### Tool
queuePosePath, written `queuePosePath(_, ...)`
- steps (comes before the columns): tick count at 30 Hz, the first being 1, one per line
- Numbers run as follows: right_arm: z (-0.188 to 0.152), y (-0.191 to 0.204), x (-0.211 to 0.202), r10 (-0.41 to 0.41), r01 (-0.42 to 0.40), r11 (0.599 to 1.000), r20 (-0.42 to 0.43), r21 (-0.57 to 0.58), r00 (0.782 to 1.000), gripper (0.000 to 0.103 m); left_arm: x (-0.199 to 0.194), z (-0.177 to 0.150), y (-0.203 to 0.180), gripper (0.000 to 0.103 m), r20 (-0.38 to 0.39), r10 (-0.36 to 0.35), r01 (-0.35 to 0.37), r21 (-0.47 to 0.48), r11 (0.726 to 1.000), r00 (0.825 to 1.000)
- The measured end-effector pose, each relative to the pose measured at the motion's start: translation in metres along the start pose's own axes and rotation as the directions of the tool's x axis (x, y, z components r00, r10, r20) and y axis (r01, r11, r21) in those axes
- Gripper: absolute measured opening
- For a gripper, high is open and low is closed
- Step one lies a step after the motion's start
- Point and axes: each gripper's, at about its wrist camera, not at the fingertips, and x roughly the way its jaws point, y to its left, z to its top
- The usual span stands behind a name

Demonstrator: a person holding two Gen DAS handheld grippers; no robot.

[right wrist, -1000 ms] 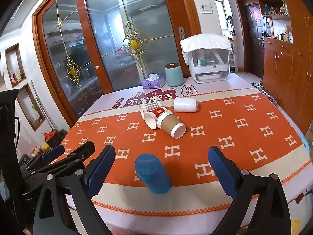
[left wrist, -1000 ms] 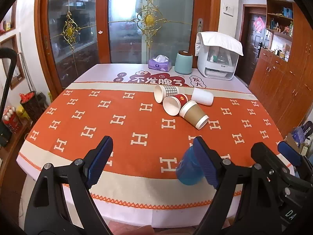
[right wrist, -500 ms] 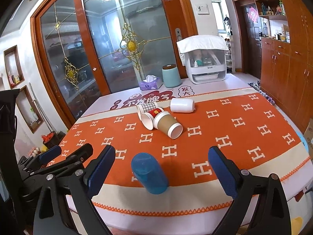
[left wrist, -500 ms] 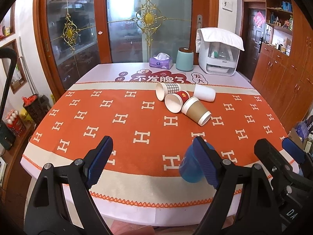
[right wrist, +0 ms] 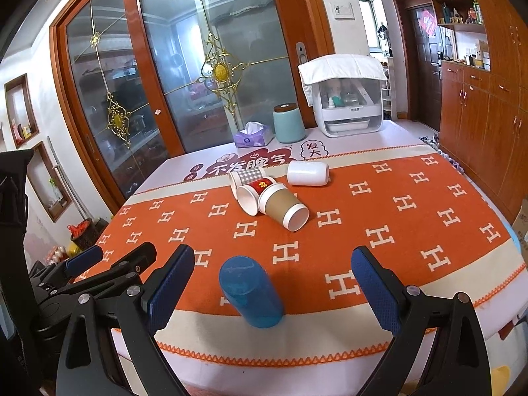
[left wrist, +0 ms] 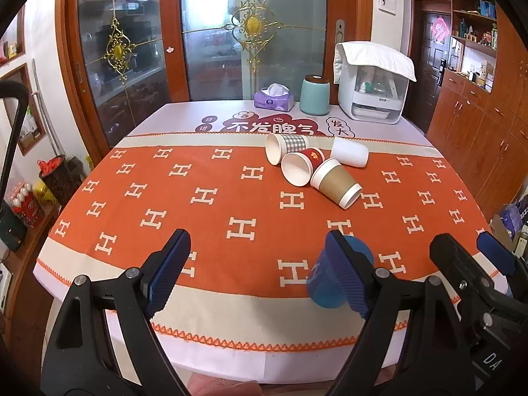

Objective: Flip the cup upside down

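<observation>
- The left gripper [left wrist: 254,267] hangs over the near edge of the worktop [left wrist: 211,217], its fingers [left wrist: 166,269] spread wide and holding nothing; nothing lies between them but bare orange cloth.
- The blue cup [right wrist: 250,292] stands near the front edge, at about 6 o'clock on the worktop. In the right wrist view its closed flat end faces up, so I judge it is already mouth-down. From the left wrist view it sits at 4 o'clock, half hidden behind the left gripper's right-hand finger.
- Farther back, at about 12 o'clock from the blue cup, a cluster lies on its side: a checked paper cup [right wrist: 246,176], a red paper cup [right wrist: 255,191], a brown paper cup [right wrist: 283,206] and a white cup [right wrist: 307,173]. They touch or nearly touch one another.
- The right gripper [right wrist: 267,279] frames the blue cup with its fingers [right wrist: 374,285] wide apart, neither one touching it; the cup sits left of the gap's middle.
- Step in hand, as I read it: one cup looks finished and released, and the lying cups are yet to be turned.
- The next move likely calls for a reach toward 12 o'clock to the brown paper cup, the nearest, and a light squeeze on its wall, since paper crushes easily and its neighbours may roll when it is lifted.
</observation>
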Motion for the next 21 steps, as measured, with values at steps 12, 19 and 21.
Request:
queuePosePath(12,-0.010,0.001,0.012,-0.004,0.004,1.000,-0.002,0.017,1.000,0.097,0.007,-0.006,0.003,0.082,-0.006,0.004,-0.004,-0.003,1.000,1.000)
queuePosePath(19,-0.010,0.001,0.012,-0.003,0.003,1.000,-0.002,0.017,1.000,0.097,0.007,-0.007,0.003,0.082,-0.006,0.005,-0.005,-0.003,1.000,1.000)
queuePosePath(21,-0.010,0.001,0.012,-0.003,0.003,1.000,-0.003,0.017,1.000,0.097,0.007,-0.007,0.003,0.082,-0.007,0.005,-0.005,-0.002,1.000,1.000)
